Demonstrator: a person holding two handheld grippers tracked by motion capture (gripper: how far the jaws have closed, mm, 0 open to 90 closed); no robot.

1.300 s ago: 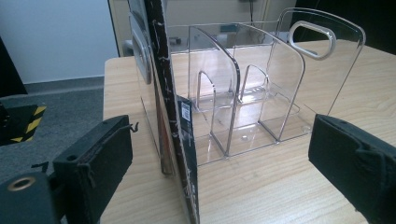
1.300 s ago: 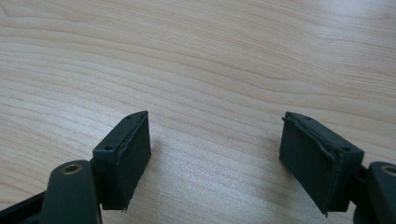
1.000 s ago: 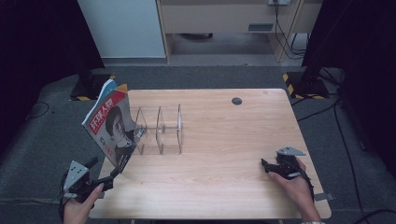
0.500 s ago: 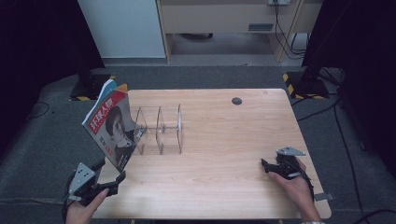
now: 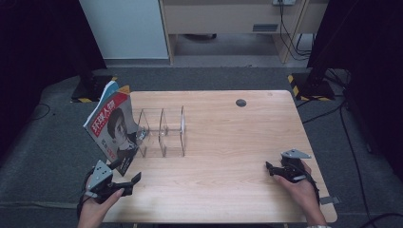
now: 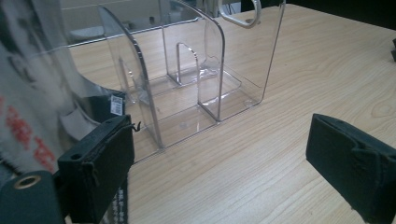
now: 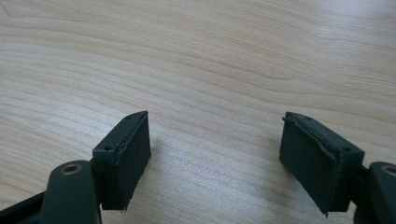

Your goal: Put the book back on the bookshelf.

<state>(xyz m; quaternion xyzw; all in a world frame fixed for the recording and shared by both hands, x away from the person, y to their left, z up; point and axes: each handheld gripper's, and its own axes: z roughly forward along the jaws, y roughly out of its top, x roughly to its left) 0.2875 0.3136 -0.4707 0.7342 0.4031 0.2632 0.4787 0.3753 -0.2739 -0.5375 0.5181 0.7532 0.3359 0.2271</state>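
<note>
On the left side of the wooden table (image 5: 228, 190) we see a magazine (image 5: 111, 126) with a face on its cover. It stands tilted and leans on the left end of a clear plastic file rack (image 5: 161, 133). Just in front of the magazine's bottom corner we hold our left gripper (image 5: 124, 175) low over the table edge. Its jaws are wide open and hold nothing. In the left gripper view the rack (image 6: 201, 79) is close ahead, and the magazine (image 6: 32, 107) sits beside the left jaw. Far over on the right, well apart from the rack, our right gripper (image 5: 272, 169) rests near the table's edge. Its jaws are wide open too, with bare wood (image 7: 210, 60) between them.
</note>
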